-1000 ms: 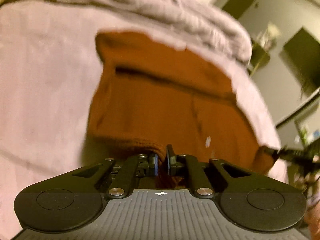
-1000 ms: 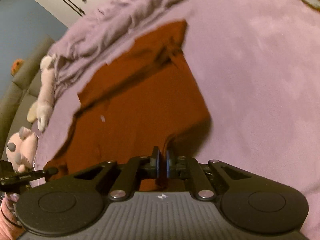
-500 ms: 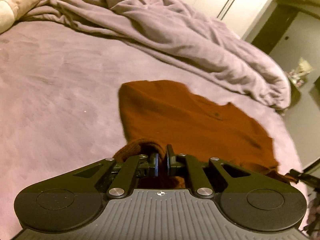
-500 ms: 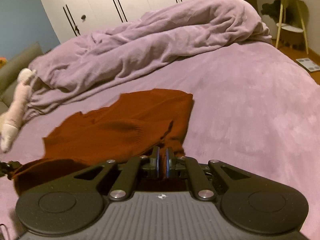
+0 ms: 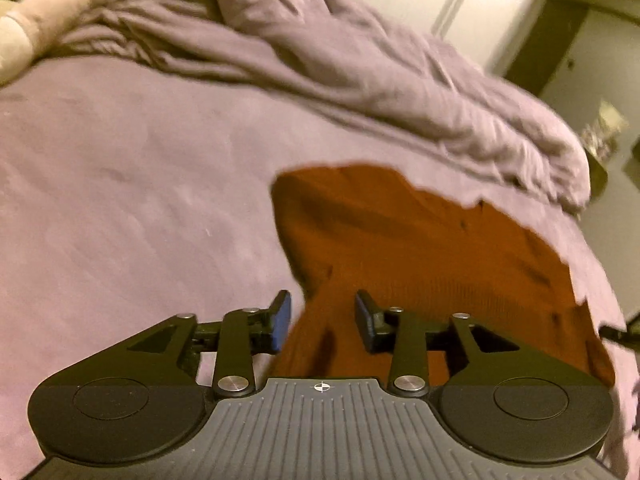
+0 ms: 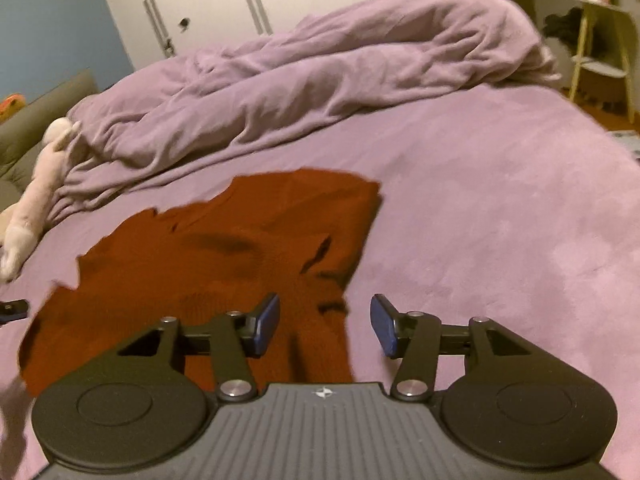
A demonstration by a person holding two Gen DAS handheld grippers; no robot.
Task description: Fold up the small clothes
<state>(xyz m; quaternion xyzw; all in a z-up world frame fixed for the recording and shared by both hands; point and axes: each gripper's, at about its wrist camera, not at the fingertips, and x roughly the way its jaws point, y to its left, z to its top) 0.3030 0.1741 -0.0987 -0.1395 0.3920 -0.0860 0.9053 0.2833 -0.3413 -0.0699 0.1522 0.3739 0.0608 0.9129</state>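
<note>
The rust-brown garment [image 5: 420,264] is lying on the purple bed [image 5: 140,200], spread out with a few creases and what looks like a folded-over layer, though the blur is making that hard to confirm. The left gripper [image 5: 323,320] is hovering over the garment's near left edge with its fingers [image 5: 280,322] spread apart, holding nothing. The right gripper [image 6: 325,324] is hanging over the near right edge, its blue-padded fingers [image 6: 383,326] also parted and empty, with cloth showing between them. A rumpled purple duvet [image 6: 320,80] is bunching along the far side of the bed, and a pale plush toy [image 6: 36,184] is resting beside it.
</note>
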